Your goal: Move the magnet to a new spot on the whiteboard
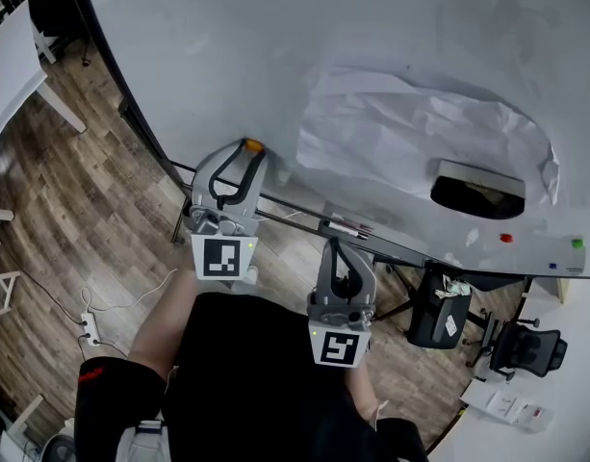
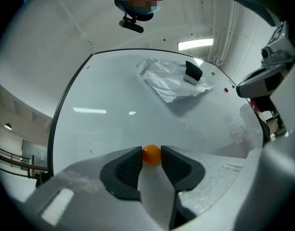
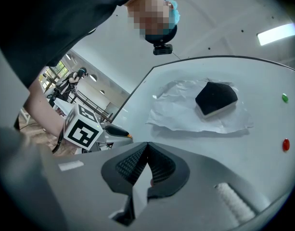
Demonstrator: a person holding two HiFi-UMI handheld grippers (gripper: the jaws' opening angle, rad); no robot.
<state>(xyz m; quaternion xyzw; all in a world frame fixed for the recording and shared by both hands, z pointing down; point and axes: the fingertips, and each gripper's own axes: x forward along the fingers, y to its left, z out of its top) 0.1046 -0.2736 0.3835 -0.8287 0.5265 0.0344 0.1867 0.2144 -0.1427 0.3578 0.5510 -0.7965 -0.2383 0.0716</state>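
Orange magnet sits on the whiteboard near its edge, pinched between the pads of the left claw. Nearby, the right claw has its jaws pressed together, holding nothing.

- We take the head view from above, looking steeply down over the left hand-held gripper, the right hand-held gripper and the whiteboard.
- The left gripper view faces along its jaws, close to the whiteboard.
- The right gripper view looks along its own jaws from farther back and takes in the left hand-held gripper.
- All three views share the crumpled paper and the eraser.
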